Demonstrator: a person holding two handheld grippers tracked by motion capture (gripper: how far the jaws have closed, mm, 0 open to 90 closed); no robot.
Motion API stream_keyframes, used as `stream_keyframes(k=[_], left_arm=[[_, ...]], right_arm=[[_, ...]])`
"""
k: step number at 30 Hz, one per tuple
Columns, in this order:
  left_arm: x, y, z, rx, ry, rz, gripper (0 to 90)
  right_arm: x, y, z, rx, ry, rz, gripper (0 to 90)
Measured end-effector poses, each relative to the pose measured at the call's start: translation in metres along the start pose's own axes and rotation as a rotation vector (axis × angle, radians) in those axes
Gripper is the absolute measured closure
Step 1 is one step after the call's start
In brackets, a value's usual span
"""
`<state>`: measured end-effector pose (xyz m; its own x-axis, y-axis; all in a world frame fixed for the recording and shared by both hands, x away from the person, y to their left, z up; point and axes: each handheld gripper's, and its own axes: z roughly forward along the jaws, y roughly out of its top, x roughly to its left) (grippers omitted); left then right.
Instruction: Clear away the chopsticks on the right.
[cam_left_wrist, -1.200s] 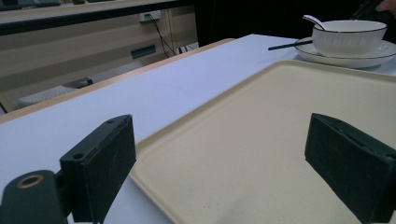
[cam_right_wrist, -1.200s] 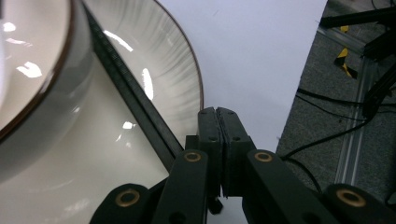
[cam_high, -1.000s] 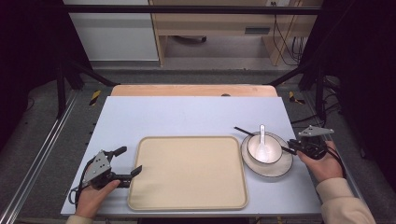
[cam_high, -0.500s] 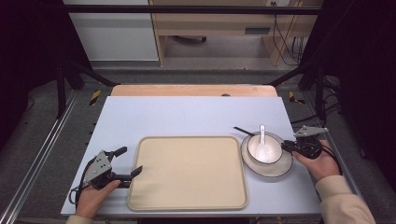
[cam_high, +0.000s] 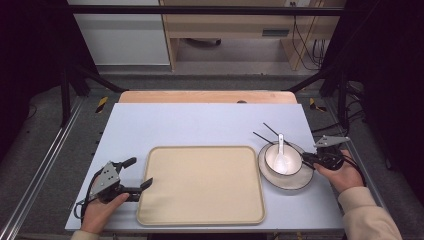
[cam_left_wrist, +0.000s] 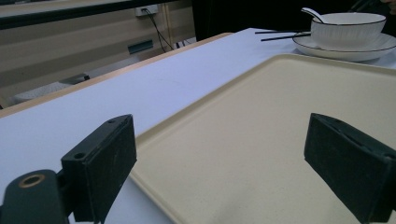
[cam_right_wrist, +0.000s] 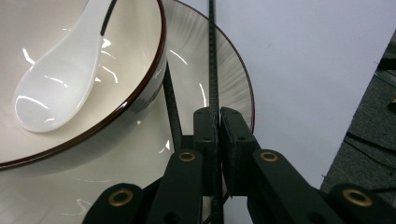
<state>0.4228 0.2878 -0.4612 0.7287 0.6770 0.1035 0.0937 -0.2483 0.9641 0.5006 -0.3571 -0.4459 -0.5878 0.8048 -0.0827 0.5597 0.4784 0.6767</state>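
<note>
A: What are the chopsticks (cam_right_wrist: 212, 74) looking like?

B: They are two thin black sticks, ribbed along their length. In the right gripper view, one is running straight up between the closed jaws and the other is slanting off just to its left, both lying across the right rim of the plate (cam_right_wrist: 224, 70). In the high view the chopsticks (cam_high: 270, 134) are reaching out past the far left side of the plate (cam_high: 295, 181), with their far ends over the table (cam_high: 200, 122).

A: So the right gripper (cam_right_wrist: 217, 122) is gripping them?

B: Its jaws have just been closing, and they are now clamping on one stick; the second is sitting beside the left jaw, and I cannot tell whether it is being pinched too. In the high view the right gripper (cam_high: 311, 159) is resting at the plate's right edge.

A: What is on the plate?

B: A white bowl (cam_high: 283, 159) with a dark rim is standing on it, and a glossy white spoon (cam_right_wrist: 58, 77) is lying inside the bowl.

A: And further left?

B: A beige tray (cam_high: 202, 184) is lying just left of the plate. The left gripper (cam_high: 138, 175) is lying at the tray's near left edge, its jaws standing wide apart and holding nothing.
</note>
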Motion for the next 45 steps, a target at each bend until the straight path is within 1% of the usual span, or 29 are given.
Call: stream_keyframes(k=[2, 4, 5, 6, 8, 9, 10, 11, 12, 13, 14, 15, 16, 17, 18, 19, 20, 21, 22, 23, 25, 27, 29, 32, 39, 41, 42, 43, 45], left_arm=[[0.000, 0.000, 0.000, -0.002, 0.003, 0.001, 8.8], [0.000, 0.000, -0.001, -0.003, 0.004, 0.000, 8.8], [0.000, 0.000, -0.001, -0.003, 0.005, -0.001, 8.8], [0.000, 0.000, -0.001, -0.003, 0.006, -0.001, 8.8], [0.001, 0.000, -0.001, -0.002, 0.010, -0.001, 8.9], [0.001, 0.000, -0.001, -0.002, 0.013, -0.001, 9.0], [0.001, 0.000, -0.001, 0.000, 0.013, 0.001, 9.0], [0.001, 0.000, -0.001, -0.001, 0.016, 0.002, 9.1], [0.001, 0.000, -0.001, -0.001, 0.018, 0.002, 9.2], [0.001, 0.001, -0.001, -0.001, 0.021, 0.002, 9.3], [0.002, 0.001, -0.001, -0.002, 0.022, 0.002, 9.4], [0.001, 0.001, -0.002, -0.004, 0.023, 0.000, 9.5], [0.001, 0.001, -0.002, -0.007, 0.025, 0.001, 9.6], [0.001, 0.001, -0.002, -0.008, 0.025, 0.001, 9.6], [0.001, 0.002, -0.003, -0.009, 0.025, 0.002, 9.7], [0.001, 0.002, -0.003, -0.010, 0.025, 0.002, 9.7], [0.002, 0.002, -0.004, -0.012, 0.026, 0.004, 9.7], [0.002, 0.002, -0.004, -0.014, 0.027, 0.005, 9.8], [0.002, 0.002, -0.004, -0.015, 0.027, 0.005, 9.9], [0.002, 0.002, -0.004, -0.016, 0.028, 0.004, 10.0], [0.003, 0.002, -0.005, -0.017, 0.030, 0.001, 10.2], [0.003, 0.002, -0.005, -0.020, 0.032, -0.001, 10.3], [0.004, 0.002, -0.005, -0.021, 0.032, 0.000, 10.4], [0.004, 0.002, -0.004, -0.020, 0.032, -0.002, 10.4], [0.002, 0.003, -0.003, -0.018, 0.026, 0.003, 10.4], [0.002, 0.002, -0.003, -0.020, 0.024, -0.002, 10.4], [0.002, 0.002, -0.003, -0.020, 0.022, -0.002, 10.4], [0.002, 0.003, -0.003, -0.018, 0.021, 0.002, 10.4], [0.002, 0.003, -0.003, -0.019, 0.019, 0.002, 10.4]], right_arm=[[0.000, -0.001, -0.003, -0.008, -0.017, 0.010, 85.5], [0.000, 0.000, -0.009, -0.028, -0.043, 0.026, 85.6], [0.002, 0.001, -0.016, -0.049, -0.062, 0.046, 85.6], [0.004, 0.002, -0.021, -0.064, -0.076, 0.047, 85.6], [0.012, 0.008, -0.038, -0.118, -0.109, 0.043, 85.6], [0.021, 0.013, -0.050, -0.154, -0.122, 0.051, 85.6], [0.027, 0.017, -0.056, -0.176, -0.129, 0.043, 85.6], [0.038, 0.022, -0.064, -0.200, -0.130, 0.035, 85.6], [0.054, 0.029, -0.073, -0.221, -0.125, 0.016, 85.6], [0.068, 0.034, -0.076, -0.236, -0.110, 0.007, 85.6], [0.083, 0.039, -0.078, -0.242, -0.091, -0.016, 85.6], [0.095, 0.043, -0.077, -0.243, -0.078, -0.036, 85.5], [0.111, 0.047, -0.075, -0.245, -0.060, -0.055, 85.6], [0.131, 0.052, -0.070, -0.246, -0.024, -0.076, 85.5], [0.143, 0.055, -0.066, -0.244, -0.004, -0.089, 85.5], [0.161, 0.059, -0.057, -0.240, 0.023, -0.099, 85.6], [0.171, 0.061, -0.050, -0.232, 0.041, -0.106, 85.5], [0.186, 0.063, -0.038, -0.213, 0.067, -0.118, 85.5], [0.197, 0.064, -0.028, -0.198, 0.091, -0.112, 85.6], [0.204, 0.064, -0.020, -0.181, 0.110, -0.105, 85.5], [0.222, 0.062, 0.001, -0.137, 0.150, -0.088, 85.6], [0.231, 0.060, 0.013, -0.107, 0.156, -0.091, 85.5], [0.237, 0.058, 0.021, -0.081, 0.148, -0.077, 85.6], [0.243, 0.054, 0.026, -0.053, 0.149, -0.055, 85.5], [0.253, 0.047, 0.033, -0.021, 0.148, -0.045, 85.4], [0.253, 0.045, 0.034, -0.028, 0.157, -0.043, 83.4], [0.252, 0.045, 0.033, -0.046, 0.161, -0.034, 78.1], [0.249, 0.046, 0.030, -0.061, 0.154, -0.036, 75.7], [0.241, 0.049, 0.017, -0.106, 0.141, -0.033, 72.5]])
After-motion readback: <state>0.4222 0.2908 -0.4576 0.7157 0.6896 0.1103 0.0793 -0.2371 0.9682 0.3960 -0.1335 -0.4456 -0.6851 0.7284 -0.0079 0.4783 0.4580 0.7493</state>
